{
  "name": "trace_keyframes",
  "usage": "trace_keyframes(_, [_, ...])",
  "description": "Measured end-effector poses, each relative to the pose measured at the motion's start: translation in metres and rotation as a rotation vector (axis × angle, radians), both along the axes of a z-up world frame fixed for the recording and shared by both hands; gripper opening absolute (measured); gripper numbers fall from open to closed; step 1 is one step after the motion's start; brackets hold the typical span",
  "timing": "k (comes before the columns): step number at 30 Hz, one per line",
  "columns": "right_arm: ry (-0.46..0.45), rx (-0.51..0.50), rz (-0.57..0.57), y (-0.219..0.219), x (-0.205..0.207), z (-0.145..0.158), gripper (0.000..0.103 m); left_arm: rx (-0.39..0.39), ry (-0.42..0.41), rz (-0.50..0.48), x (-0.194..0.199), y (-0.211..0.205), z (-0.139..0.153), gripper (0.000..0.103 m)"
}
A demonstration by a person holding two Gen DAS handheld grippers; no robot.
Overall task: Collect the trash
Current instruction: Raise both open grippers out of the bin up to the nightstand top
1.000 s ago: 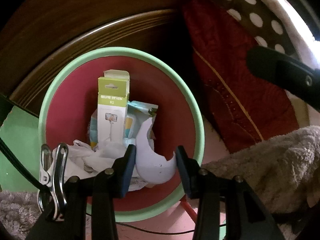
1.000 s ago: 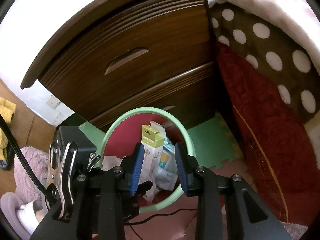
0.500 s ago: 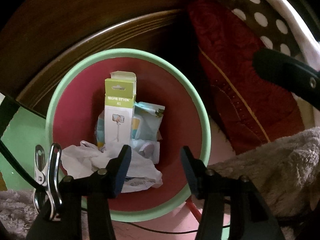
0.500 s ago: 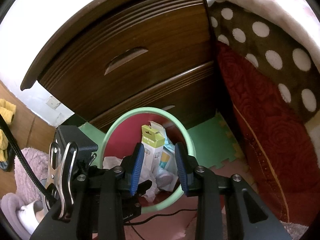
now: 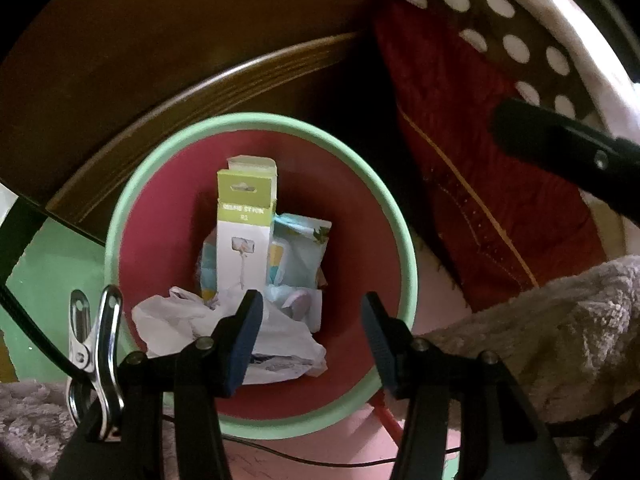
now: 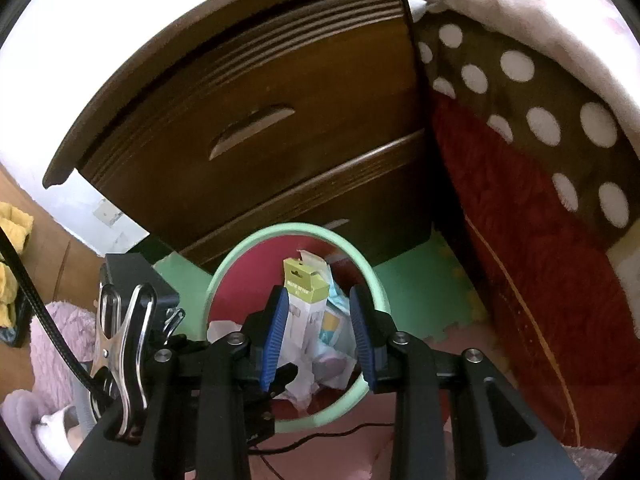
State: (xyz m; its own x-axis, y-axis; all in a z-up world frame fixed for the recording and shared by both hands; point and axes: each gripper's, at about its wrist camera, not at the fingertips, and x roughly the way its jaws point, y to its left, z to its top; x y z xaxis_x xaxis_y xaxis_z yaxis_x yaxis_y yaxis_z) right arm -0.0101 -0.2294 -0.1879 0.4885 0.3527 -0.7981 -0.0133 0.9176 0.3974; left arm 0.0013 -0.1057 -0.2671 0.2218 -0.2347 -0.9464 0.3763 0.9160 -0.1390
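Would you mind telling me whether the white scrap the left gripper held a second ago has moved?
Yes. It has dropped from between the fingers of the left gripper into the green-rimmed bin, beside the selfie stick box.

Left wrist view dim, warm-tinted, soft blur on box (image 5: 245, 232) print; dresser (image 5: 168, 64) in deep shadow. Right wrist view brighter, daylight blown out at upper left and top right. Fisheye bending, black vignette corners in both.
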Motion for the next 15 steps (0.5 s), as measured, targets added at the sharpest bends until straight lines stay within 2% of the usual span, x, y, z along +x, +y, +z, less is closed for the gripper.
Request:
trace_keyframes(8, [-0.063,-0.003,-0.004,0.000,-0.003,0.010,0.033,-0.011,-0.050,0.016,-0.007,0.005,0.026,0.054])
trace_keyframes(15, [-0.130,-0.029,0.011,0.004,-0.007,0.031,0.033,-0.051,-0.118,0.027,-0.015,0.014,0.062,0.054])
